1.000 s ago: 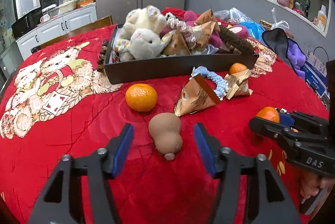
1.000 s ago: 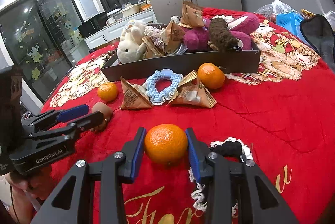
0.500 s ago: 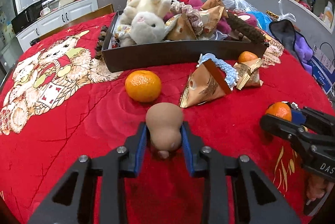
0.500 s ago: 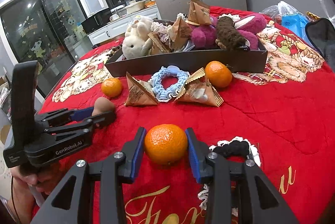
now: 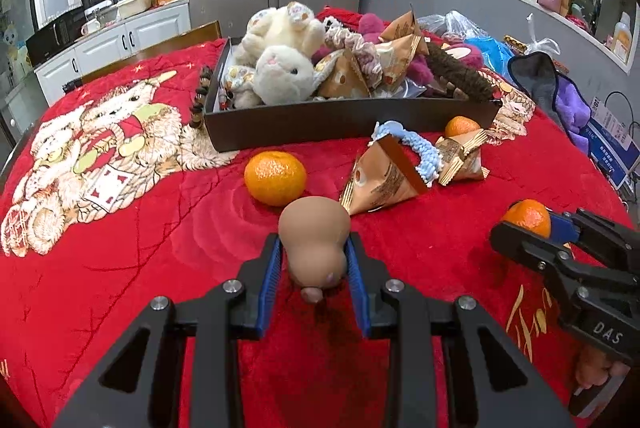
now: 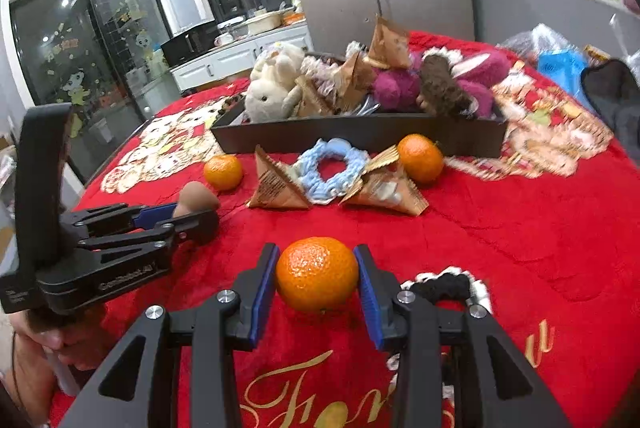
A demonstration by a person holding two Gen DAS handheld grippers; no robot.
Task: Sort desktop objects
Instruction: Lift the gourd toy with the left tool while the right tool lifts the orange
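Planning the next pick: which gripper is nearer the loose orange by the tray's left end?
Left. The left gripper, shut on the brown gourd, sits just before that orange; the right gripper holds another orange farther off.

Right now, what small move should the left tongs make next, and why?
Probably lift a little: the left tongs are shut on the brown gourd-shaped squishy toy, which seems just off the red tablecloth; the full black tray lies ahead.

black-and-white scrunchie (image 6: 444, 286) — part hidden behind right fingers (image 6: 370, 292) | far tabletop — motion-blurred | shelf items — too small
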